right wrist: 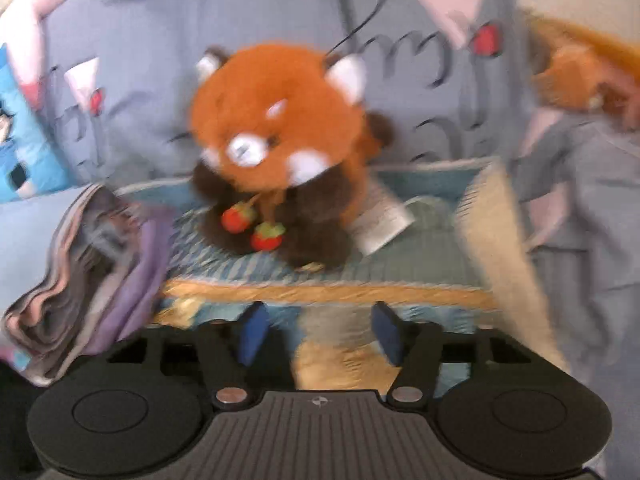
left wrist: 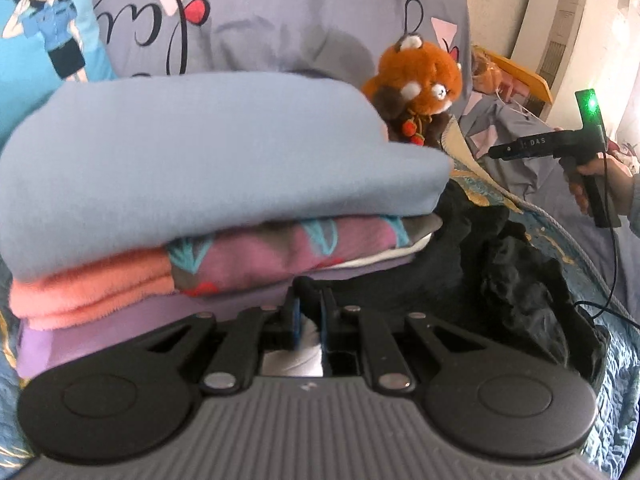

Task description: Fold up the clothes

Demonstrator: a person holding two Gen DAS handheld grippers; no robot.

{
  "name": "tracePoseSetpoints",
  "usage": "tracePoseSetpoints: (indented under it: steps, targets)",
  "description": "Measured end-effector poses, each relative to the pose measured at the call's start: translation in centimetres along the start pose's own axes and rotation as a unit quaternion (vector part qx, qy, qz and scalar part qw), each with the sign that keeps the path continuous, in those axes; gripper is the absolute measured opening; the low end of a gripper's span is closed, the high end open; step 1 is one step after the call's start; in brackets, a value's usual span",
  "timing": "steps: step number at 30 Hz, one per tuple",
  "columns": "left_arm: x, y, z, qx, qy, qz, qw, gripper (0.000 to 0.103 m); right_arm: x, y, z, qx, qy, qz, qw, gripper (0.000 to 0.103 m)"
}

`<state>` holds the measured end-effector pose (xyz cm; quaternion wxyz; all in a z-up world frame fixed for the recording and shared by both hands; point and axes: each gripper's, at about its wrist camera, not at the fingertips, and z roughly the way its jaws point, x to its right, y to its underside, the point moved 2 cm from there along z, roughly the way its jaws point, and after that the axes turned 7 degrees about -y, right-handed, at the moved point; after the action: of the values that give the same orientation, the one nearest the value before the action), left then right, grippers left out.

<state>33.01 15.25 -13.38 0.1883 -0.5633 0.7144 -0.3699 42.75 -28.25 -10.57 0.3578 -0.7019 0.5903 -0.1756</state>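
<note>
A folded stack (left wrist: 192, 184) lies on the bed, blue on top; a black garment (left wrist: 512, 276) is crumpled at its 3 o'clock. The left gripper (left wrist: 308, 312) has its jaws nearly together, apparently pinching cloth at the stack's base; keeping it low and level would spare the layers. The right gripper (right wrist: 316, 336) hangs with jaws spread, empty.

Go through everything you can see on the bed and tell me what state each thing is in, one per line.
Pale blue fleece garment: folded, top of the stack.
Coral fleece garment: folded, under the blue one.
Purple patterned garment: folded, in the stack.
Black garment: crumpled, unfolded, beside the stack.
Red panda plush toy: sitting upright.
Left gripper: nearly closed at the stack's base.
Right gripper: open, empty.
</note>
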Motion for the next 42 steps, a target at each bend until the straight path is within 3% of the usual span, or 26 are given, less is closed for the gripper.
tracePoseSetpoints:
  steps: [2, 7, 10, 12, 13, 14, 15, 20, 24, 28, 32, 37, 42]
  targets:
    - [-0.2, 0.2, 0.2, 0.0, 0.003, -0.001, 1.0, 0.01, -0.7, 0.0, 2.0, -0.046, -0.032, -0.008, 0.998, 0.066]
    - [-0.3, 0.2, 0.3, 0.003, 0.008, -0.002, 1.0, 0.01, -0.3, -0.4, 6.1, -0.075, -0.026, 0.037, 0.996, 0.066]
    - [-0.4, 0.3, 0.3, 0.003, 0.01, 0.0, 0.9999, 0.01, 0.2, -0.5, 8.9, -0.127, -0.023, 0.064, 0.99, 0.066]
    - [-0.5, 0.3, 0.3, 0.002, 0.012, 0.001, 0.9999, 0.01, -0.5, -0.5, 9.2, -0.129, -0.019, 0.054, 0.99, 0.066]
    - [-0.5, 0.3, 0.3, 0.003, 0.013, 0.0, 0.9999, 0.01, -0.9, -0.6, 9.2, -0.126, -0.017, 0.046, 0.991, 0.06]
    - [-0.5, 0.3, 0.4, 0.003, 0.014, -0.001, 0.9999, 0.01, -1.3, -0.6, 9.2, -0.125, -0.02, 0.039, 0.991, 0.041]
    - [-0.5, 0.4, 0.5, 0.003, 0.014, -0.002, 0.9999, 0.01, -1.6, -0.6, 9.1, -0.125, -0.023, 0.036, 0.991, 0.006]
    - [0.1, 0.2, -0.5, 0.021, 0.007, 0.007, 0.9997, 0.011, -2.5, -0.7, 8.2, -0.111, -0.016, 0.018, 0.994, 0.003]
    - [0.8, 0.0, -1.7, 0.04, -0.002, 0.018, 0.999, 0.011, -3.0, -1.9, 4.0, -0.033, -0.032, 0.017, 0.999, 0.003]
    - [1.9, -0.5, -3.6, 0.066, -0.005, 0.031, 0.9973, 0.011, -3.8, -2.6, -1.7, 0.016, -0.059, 0.008, 0.998, 0.003]
    - [3.4, -0.8, -6.6, 0.09, 0.002, 0.045, 0.995, 0.011, -5.8, -1.0, -8.8, 0.052, -0.082, -0.011, 0.995, 0.003]
    - [4.3, 1.6, -9.9, 0.104, 0.002, 0.069, 0.9921, 0.011, -8.1, 4.5, -15.9, 0.06, -0.104, -0.035, 0.992, 0.003]
    - [3.5, 5.6, -11.2, 0.088, -0.02, 0.069, 0.9935, 0.012, -9.7, 12.2, -18.1, -0.018, -0.111, -0.023, 0.993, 0.003]
